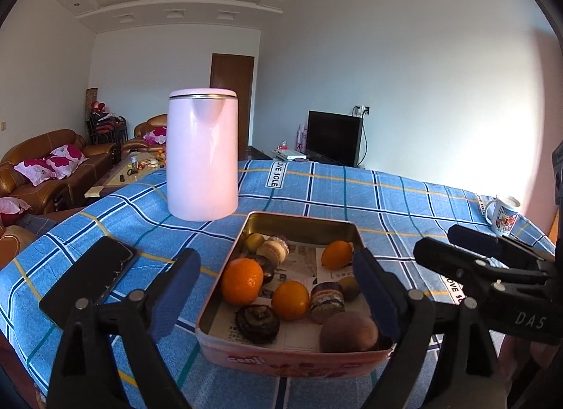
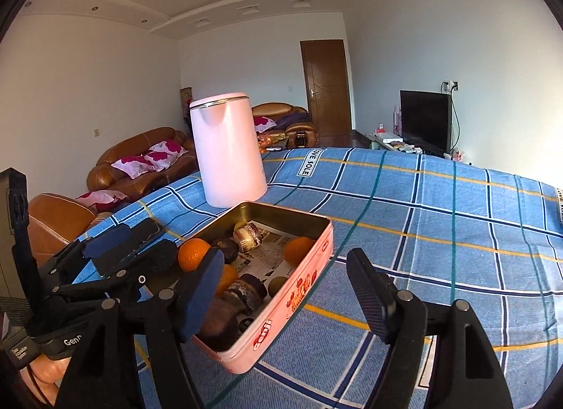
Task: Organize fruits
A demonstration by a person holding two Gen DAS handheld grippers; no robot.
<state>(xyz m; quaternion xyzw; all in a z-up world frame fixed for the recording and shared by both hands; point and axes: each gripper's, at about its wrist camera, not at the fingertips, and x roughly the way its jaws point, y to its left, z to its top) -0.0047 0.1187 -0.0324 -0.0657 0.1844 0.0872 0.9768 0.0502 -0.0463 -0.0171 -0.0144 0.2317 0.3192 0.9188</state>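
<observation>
1. A living room with brown sofas, a dark door and a television lies behind a table covered by a blue checked cloth (image 1: 387, 198).
2. The left gripper (image 1: 278, 289) hangs over the near end of a pink tin (image 1: 292, 359); its jaws stand wide apart and hold nothing. In the left wrist view its two blue pads frame the tin, one outside the tin's left wall, the other over its right edge.
3. The right gripper (image 2: 285, 296) is also spread wide and empty. In the right wrist view its left pad hangs over the tin's near corner, while its right pad is over bare cloth to the tin's right.
4. The tin, lined with newspaper, holds the fruit: a dark brown round fruit (image 1: 348, 333) nearest, then an orange (image 1: 290, 300), a larger orange (image 1: 242, 281) by the left wall, and a third orange (image 1: 337, 255) farther back on the right. Small greenish fruits and round cakes lie among them.
5. A black phone (image 1: 91, 277) lies flat left of the tin.
6. A pink kettle (image 1: 202, 155) stands upright just beyond the tin.
7. A printed mug (image 1: 503, 215) sits far right.
</observation>
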